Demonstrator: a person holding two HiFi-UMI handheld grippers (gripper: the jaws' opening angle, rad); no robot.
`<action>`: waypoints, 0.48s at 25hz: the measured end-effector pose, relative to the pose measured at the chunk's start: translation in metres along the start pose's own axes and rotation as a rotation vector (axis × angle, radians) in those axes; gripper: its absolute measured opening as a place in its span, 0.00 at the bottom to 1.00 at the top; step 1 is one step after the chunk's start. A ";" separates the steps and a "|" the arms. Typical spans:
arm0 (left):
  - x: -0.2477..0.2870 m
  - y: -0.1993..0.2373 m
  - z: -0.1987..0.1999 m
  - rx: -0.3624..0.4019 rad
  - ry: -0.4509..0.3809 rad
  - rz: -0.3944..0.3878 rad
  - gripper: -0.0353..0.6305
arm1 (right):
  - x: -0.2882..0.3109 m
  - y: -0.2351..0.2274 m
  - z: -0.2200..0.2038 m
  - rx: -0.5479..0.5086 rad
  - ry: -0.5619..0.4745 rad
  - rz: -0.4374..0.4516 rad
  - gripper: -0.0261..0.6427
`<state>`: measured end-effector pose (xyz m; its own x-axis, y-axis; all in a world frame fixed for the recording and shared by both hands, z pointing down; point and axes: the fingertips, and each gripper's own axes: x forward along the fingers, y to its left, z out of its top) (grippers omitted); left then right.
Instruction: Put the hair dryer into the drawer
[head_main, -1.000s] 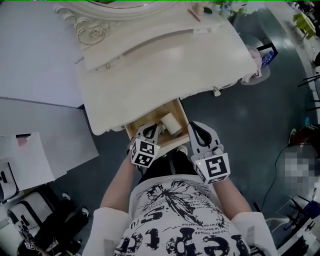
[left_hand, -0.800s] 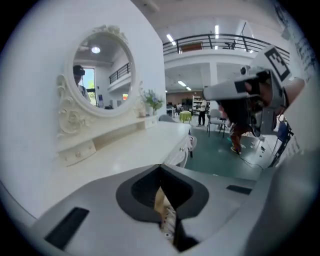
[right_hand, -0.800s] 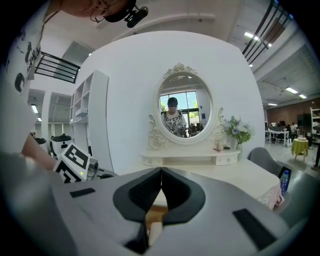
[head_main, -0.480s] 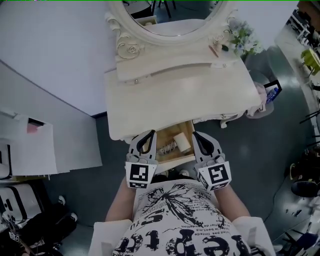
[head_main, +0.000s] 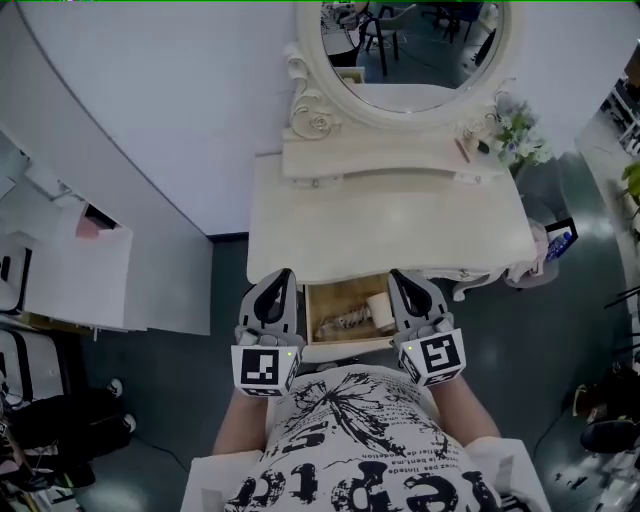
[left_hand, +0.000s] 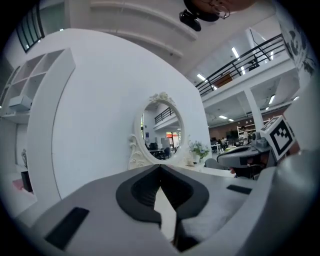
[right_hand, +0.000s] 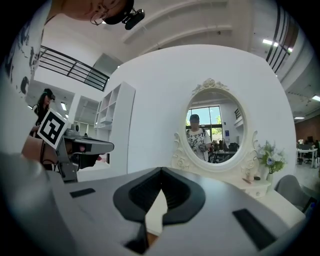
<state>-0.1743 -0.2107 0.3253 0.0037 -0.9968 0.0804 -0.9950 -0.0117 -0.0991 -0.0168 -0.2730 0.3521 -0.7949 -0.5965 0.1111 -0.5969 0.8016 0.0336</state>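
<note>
Both grippers have risen out of the drawer since a second ago. Now the left gripper (left_hand: 160, 166) has its jaws pressed together on nothing, and the right gripper (right_hand: 161, 170) is the same. The cream hair dryer (head_main: 378, 307) lies inside the open wooden drawer (head_main: 345, 350), below and between the two grippers. It seems to lie left to right, with its barrel nearer the right gripper. Pushing the drawer closed probably remains. Only the head view shows the drawer. The gripper views look level at the oval mirror (right_hand: 214, 127) on the cream dressing table (head_main: 390, 225).
</note>
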 end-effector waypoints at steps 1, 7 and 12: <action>-0.003 0.004 0.002 -0.002 -0.003 0.012 0.08 | 0.002 0.003 0.003 -0.006 -0.009 0.003 0.06; -0.016 0.016 0.009 0.010 -0.012 0.043 0.08 | 0.004 0.007 0.011 0.000 -0.036 -0.028 0.06; -0.015 0.019 0.009 0.011 -0.012 0.048 0.08 | 0.006 0.010 0.011 0.001 -0.034 -0.021 0.06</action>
<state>-0.1920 -0.1962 0.3136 -0.0422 -0.9971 0.0631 -0.9929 0.0349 -0.1134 -0.0284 -0.2694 0.3426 -0.7853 -0.6144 0.0767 -0.6137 0.7888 0.0347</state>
